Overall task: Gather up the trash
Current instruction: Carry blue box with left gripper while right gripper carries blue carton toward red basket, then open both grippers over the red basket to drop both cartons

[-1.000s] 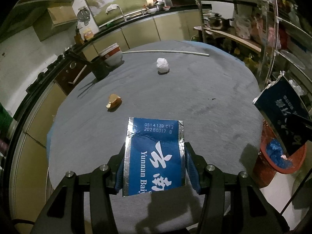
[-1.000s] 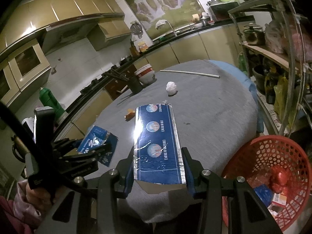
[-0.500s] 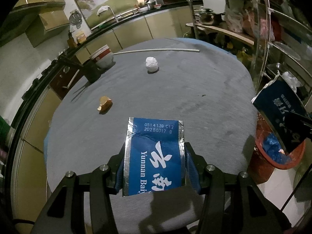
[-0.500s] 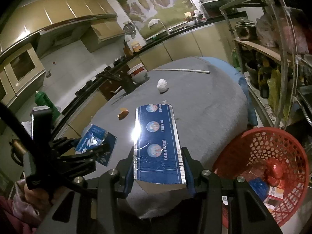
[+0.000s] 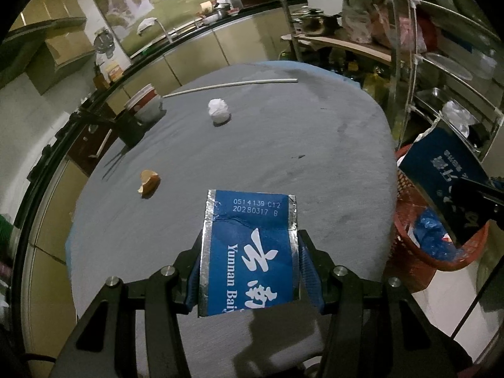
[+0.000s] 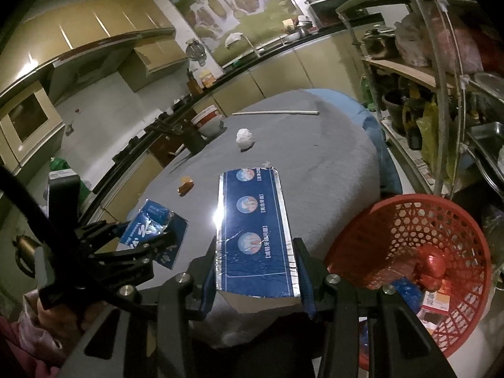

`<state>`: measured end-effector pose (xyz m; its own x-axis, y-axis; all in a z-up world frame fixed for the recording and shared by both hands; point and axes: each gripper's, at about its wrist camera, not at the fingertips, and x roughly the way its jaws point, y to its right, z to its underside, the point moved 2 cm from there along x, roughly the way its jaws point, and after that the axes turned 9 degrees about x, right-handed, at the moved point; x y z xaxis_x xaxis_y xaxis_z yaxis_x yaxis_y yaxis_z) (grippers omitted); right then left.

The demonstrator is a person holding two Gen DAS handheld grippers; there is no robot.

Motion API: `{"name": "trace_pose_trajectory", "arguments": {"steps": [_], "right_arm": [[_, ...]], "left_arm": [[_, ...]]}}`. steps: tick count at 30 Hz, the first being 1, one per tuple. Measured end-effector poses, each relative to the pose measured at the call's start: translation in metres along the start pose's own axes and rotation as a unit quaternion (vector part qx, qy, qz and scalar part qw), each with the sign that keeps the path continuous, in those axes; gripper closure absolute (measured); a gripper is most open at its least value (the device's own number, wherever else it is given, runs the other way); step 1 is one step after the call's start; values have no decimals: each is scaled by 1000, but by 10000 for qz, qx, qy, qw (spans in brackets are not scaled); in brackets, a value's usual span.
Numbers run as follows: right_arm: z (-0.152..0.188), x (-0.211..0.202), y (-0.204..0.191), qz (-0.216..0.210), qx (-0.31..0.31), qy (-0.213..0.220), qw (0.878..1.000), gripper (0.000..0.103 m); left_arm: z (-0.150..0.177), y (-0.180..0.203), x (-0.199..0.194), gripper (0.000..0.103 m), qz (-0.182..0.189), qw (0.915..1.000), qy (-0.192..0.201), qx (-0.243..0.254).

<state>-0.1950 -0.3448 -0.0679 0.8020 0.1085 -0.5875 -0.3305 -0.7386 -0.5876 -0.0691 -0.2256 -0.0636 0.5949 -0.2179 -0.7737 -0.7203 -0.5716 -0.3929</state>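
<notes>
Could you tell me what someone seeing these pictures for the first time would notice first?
Each gripper holds a blue foil wrapper: the left gripper clamps a short wrapper, the right gripper a long flattened wrapper. A red mesh basket with trash already inside stands on the floor beside the round grey table, where a crumpled white paper ball and an orange scrap lie.
</notes>
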Motion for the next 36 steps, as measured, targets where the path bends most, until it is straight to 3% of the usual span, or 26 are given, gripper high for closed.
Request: {"name": "trace_pose_trajectory", "arguments": {"steps": [36], "right_arm": [[10,-43,89,784,764,231,9937,57]], "left_arm": [[-44,101,9,48,630,9914,218,1125]]}}
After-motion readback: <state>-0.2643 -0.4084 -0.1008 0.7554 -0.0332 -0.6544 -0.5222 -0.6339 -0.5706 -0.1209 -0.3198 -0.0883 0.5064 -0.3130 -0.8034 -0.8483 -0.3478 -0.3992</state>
